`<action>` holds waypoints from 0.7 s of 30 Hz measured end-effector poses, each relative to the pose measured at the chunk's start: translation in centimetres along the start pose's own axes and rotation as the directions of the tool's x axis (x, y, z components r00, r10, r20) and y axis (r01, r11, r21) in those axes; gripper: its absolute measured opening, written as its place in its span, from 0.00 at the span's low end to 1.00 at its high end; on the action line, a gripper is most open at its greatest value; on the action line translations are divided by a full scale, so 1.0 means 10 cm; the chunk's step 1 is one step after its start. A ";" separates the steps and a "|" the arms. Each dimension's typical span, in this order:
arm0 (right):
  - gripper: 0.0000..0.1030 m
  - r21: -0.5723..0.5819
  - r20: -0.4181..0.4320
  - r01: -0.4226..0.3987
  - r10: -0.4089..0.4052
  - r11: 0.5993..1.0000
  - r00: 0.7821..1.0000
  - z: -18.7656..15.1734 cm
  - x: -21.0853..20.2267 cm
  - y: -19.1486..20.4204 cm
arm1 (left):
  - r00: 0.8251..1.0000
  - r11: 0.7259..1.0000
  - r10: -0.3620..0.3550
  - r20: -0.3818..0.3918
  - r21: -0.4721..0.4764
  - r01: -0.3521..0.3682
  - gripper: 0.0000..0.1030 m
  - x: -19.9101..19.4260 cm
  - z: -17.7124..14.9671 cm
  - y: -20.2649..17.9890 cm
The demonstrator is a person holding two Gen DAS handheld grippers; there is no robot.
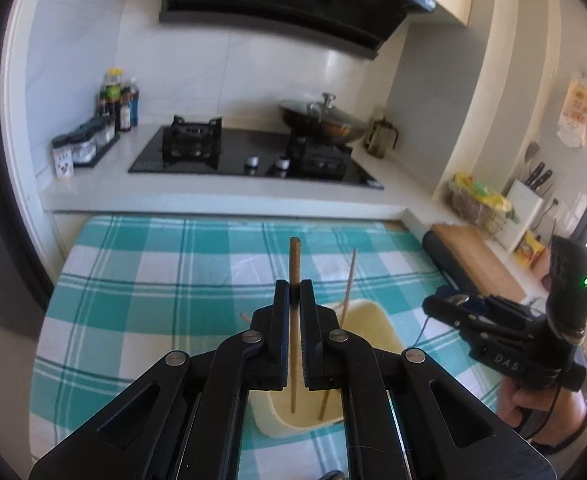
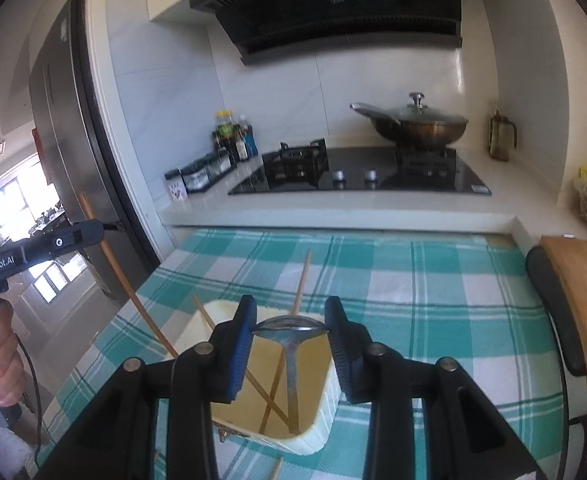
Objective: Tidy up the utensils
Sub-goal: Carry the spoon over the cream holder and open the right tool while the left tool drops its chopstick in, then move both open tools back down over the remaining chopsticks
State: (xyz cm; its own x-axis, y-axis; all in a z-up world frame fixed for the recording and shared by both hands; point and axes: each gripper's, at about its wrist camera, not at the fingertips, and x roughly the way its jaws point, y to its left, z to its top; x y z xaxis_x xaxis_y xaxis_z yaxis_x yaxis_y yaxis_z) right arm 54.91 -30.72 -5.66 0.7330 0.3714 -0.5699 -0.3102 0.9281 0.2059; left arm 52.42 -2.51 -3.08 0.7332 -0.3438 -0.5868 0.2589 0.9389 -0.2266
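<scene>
Chopstick (image 1: 294,276) and spoon (image 2: 290,328) clamped — over the cream holder (image 2: 317,432).
Left gripper (image 1: 294,292) and right gripper (image 2: 289,322): lower each straight before releasing.

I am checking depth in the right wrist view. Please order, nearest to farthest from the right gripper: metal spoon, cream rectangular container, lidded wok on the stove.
1. Metal spoon, between the jaws.
2. Cream rectangular container, just below.
3. Lidded wok, far back on the right burner.
</scene>
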 end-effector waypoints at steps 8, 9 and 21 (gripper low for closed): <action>0.35 0.079 -0.109 0.047 -0.038 0.996 0.993 -0.20 0.40 -0.21 | 0.994 0.997 0.077 -0.077 0.014 -0.076 0.05 0.40 -0.26 0.02; 0.35 0.078 -0.120 0.056 -0.047 0.995 0.992 -0.22 0.44 -0.21 | 0.992 0.996 0.085 -0.098 0.002 -0.085 0.06 0.41 -0.27 0.03; 0.50 0.009 -0.120 0.047 -0.046 0.999 0.992 -0.45 -1.07 -0.33 | 0.969 0.976 0.138 -0.207 0.196 -0.097 0.73 -0.86 -1.14 0.39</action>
State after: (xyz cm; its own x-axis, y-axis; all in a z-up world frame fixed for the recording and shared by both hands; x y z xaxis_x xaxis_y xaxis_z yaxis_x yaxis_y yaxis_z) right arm 45.36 -37.85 -3.79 0.6684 0.3227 -0.6702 -0.2699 0.9448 0.1857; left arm 39.97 3.99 -7.76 0.6157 -0.2065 -0.7605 0.3047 0.9524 -0.0119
